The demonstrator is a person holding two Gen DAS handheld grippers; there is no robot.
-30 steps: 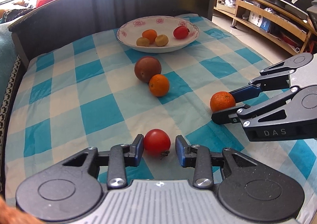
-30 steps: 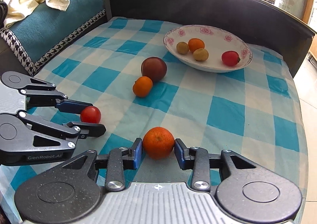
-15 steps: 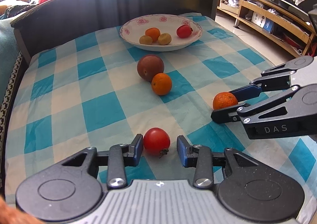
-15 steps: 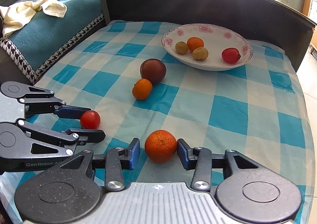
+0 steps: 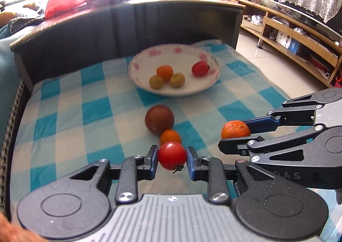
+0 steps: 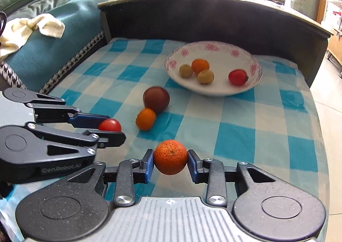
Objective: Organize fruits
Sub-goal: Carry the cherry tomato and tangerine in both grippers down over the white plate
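Note:
My left gripper (image 5: 172, 159) is shut on a red tomato (image 5: 172, 155) and holds it above the checked cloth; the tomato also shows in the right wrist view (image 6: 110, 125). My right gripper (image 6: 170, 161) is shut on an orange (image 6: 170, 156), also lifted; the orange also shows in the left wrist view (image 5: 235, 129). A white flowered bowl (image 5: 210, 84) at the back holds a small orange, two yellowish fruits and a red tomato. A dark red fruit (image 5: 159, 119) and a small orange (image 5: 170, 136) lie on the cloth in front of the bowl.
The blue-and-white checked cloth (image 6: 267, 122) covers the table. A dark raised wall (image 5: 89, 34) runs behind the bowl. A teal sofa with a cream towel (image 6: 32, 28) lies to the left. Wooden shelves (image 5: 299, 40) stand to the right across bare floor.
Both grippers have closed on their fruit and lifted: the tomato and the orange have left the cloth and risen toward the bowl's direction.

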